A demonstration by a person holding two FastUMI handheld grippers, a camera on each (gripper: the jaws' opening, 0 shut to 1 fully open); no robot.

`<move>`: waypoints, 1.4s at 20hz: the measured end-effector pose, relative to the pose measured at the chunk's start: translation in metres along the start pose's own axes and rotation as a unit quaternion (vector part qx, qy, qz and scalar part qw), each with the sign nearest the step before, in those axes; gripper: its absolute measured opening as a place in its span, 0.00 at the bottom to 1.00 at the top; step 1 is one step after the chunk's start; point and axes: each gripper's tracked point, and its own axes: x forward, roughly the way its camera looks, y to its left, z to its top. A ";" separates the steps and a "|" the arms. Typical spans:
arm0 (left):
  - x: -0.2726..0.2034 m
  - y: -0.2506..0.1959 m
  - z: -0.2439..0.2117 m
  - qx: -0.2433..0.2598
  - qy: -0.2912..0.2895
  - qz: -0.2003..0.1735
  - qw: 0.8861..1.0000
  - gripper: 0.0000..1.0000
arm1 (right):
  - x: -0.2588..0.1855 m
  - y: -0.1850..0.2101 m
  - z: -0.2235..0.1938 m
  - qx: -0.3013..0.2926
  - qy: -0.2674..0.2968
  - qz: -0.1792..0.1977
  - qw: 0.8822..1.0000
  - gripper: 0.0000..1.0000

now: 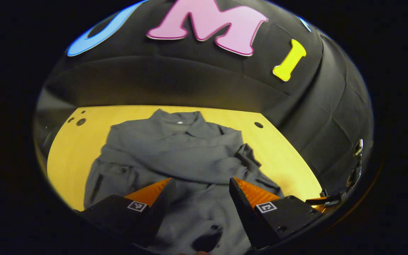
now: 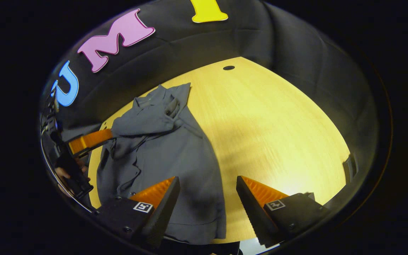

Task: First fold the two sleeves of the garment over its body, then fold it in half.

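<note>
Sleeves are seen folded across the garment [image 1: 186,156], laid lengthwise on the desk [image 2: 267,120], collar far. Both the left gripper [image 1: 200,186] and right gripper [image 2: 207,184] are held apart, empty, above the near hem.

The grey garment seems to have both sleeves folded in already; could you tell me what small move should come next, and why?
Probably lower both open grippers onto the near hem. The garment lies on the table with sleeves crossed over its body, not yet halved. The left gripper and right gripper hang open above its near end, holding nothing.
</note>
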 end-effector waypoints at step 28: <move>-0.149 0.169 -0.223 -0.011 0.077 0.140 0.987 0.96 | -0.004 0.016 -0.122 -0.098 0.065 -0.106 0.987 0.99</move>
